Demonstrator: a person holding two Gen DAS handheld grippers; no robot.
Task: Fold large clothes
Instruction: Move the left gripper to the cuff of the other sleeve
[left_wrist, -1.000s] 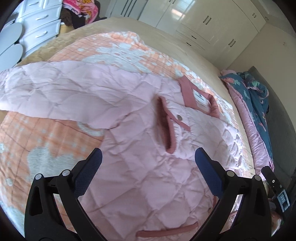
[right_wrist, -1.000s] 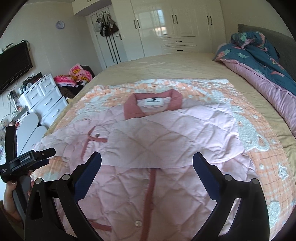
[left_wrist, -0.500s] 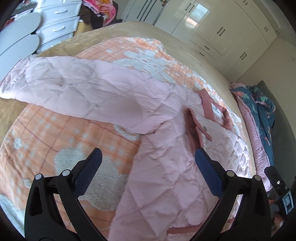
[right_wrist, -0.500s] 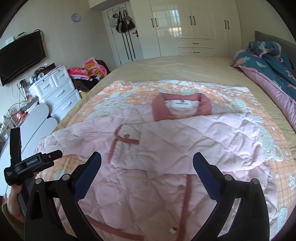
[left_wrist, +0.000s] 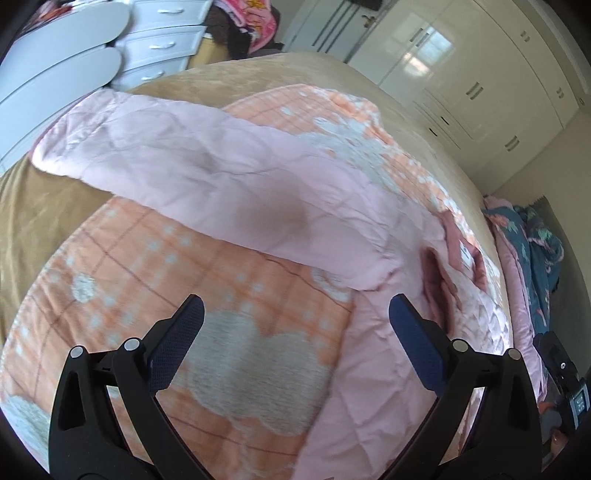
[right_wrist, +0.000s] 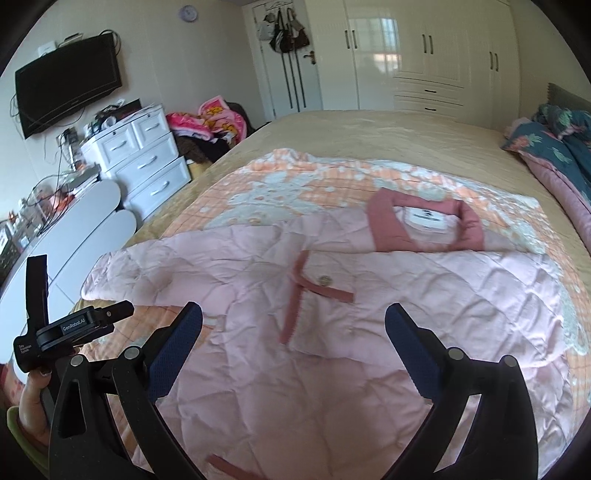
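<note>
Bed carries an orange checked blanket, and the pink quilted jacket lies flat on that, collar toward the wardrobe end, front side up; progress looks early-to-middle: one sleeve is already laid across the chest with its cuff near the centre, so I'd call the first fold done; the other sleeve is spread out sideways, its end past the blanket edge onto the bed cover, so it's not yet folded in; body and hem also unfolded, no lengthwise or crosswise fold visible; left tongs spread wide, gripping nothing, hovering over blanket just beside the jacket's side edge, below the outstretched sleeve; right tongs equally wide, empty, above the jacket's lower front.
</note>
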